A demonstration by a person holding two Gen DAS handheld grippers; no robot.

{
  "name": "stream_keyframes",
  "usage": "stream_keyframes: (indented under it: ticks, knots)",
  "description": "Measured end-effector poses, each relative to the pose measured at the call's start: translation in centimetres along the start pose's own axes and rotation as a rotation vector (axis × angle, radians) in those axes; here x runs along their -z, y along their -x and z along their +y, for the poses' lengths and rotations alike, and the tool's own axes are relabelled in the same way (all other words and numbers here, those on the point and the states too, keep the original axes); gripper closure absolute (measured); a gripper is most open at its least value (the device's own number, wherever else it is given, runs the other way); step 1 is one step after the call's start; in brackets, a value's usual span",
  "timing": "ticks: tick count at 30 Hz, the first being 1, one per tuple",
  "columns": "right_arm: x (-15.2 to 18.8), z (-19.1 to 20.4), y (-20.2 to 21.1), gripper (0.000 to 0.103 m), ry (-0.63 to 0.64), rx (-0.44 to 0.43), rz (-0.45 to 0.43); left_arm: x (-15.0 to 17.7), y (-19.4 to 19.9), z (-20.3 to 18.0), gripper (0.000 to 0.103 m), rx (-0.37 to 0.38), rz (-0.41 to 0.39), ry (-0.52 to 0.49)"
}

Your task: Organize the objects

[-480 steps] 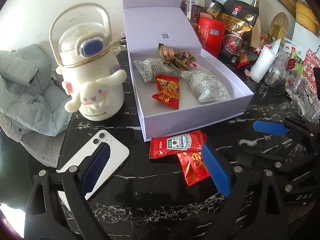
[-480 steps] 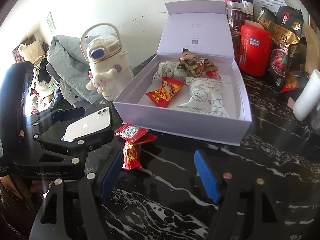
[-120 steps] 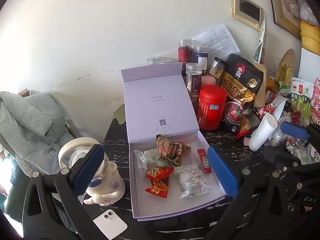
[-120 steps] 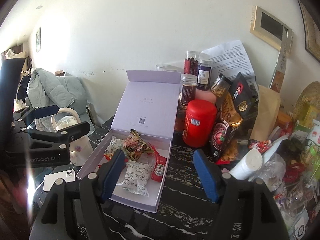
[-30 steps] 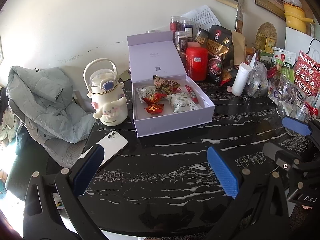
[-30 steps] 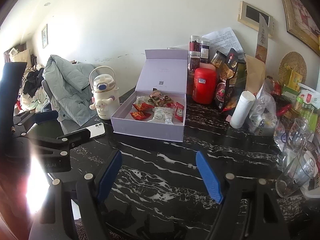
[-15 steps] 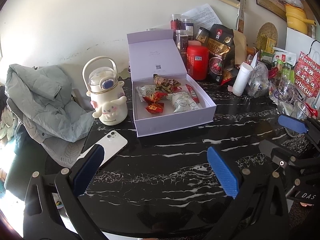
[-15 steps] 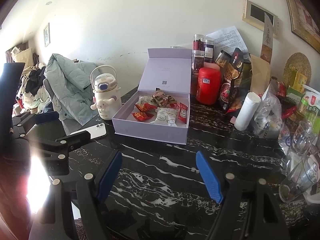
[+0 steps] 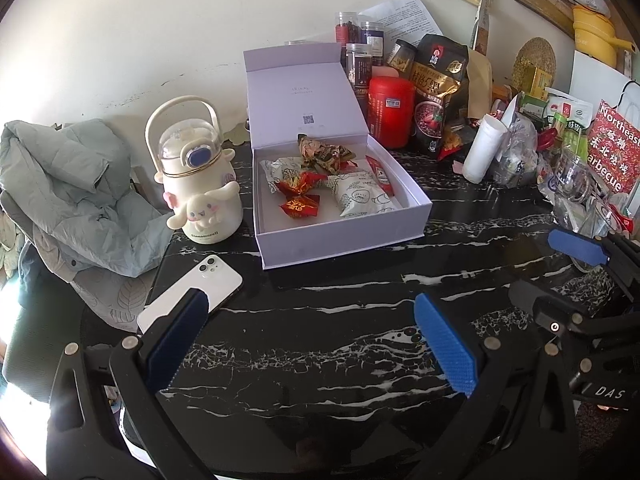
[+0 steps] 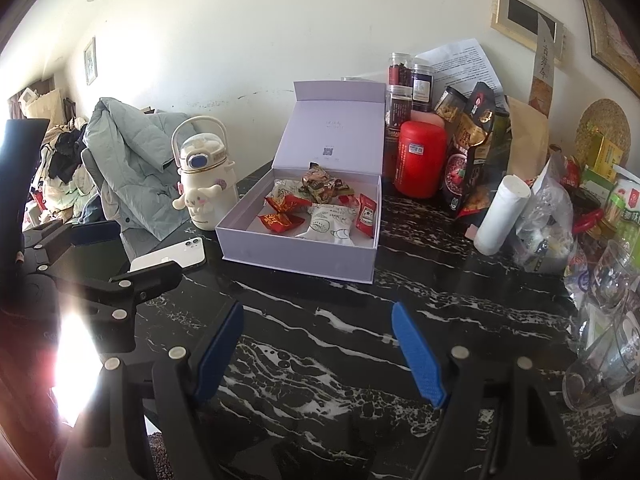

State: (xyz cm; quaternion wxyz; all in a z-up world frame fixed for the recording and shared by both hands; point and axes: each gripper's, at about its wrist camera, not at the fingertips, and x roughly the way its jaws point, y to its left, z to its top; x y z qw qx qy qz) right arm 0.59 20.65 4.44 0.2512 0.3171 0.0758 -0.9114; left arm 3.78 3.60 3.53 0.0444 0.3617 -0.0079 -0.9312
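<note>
An open lavender box (image 9: 340, 248) (image 10: 296, 256) stands mid-table with its lid upright. Inside lie two white snack packs (image 9: 360, 198), two red candies (image 9: 300, 206), a brown wrapper bundle (image 9: 320, 152) and a ketchup packet (image 10: 367, 210). My left gripper (image 9: 308, 320) hovers open over bare black marble in front of the box, nothing between its blue pads. My right gripper (image 10: 318, 320) is open too, also short of the box and empty. Each view shows the other gripper at its edge.
A white phone (image 9: 192, 292) lies left of the box, by a cream character bottle (image 9: 196, 176). A grey jacket (image 9: 68, 192) hangs over a chair at left. A red canister (image 9: 390, 110), jars, snack bags, a white roll (image 9: 482, 148) and glasses (image 10: 612, 272) crowd the back and right.
The ketchup packet and red candy that lay on the table in front of the box are now inside it. Over the last second both views have drawn slightly nearer the box; jaws unchanged.
</note>
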Motion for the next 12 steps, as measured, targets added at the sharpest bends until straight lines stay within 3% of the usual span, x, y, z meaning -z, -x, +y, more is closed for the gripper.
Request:
stream_keyframes:
  ticks: [6, 12]
  knots:
    - [-0.3, -0.5, -1.0, 0.025, -0.008, -0.008, 0.019, -0.7, -0.3, 0.1, 0.000, 0.039, -0.030, -0.001]
    - [-0.5, -0.9, -2.2, 0.025, -0.018, -0.004, 0.041, -1.3, -0.6, -0.1, 0.000, -0.024, -0.080, -0.045]
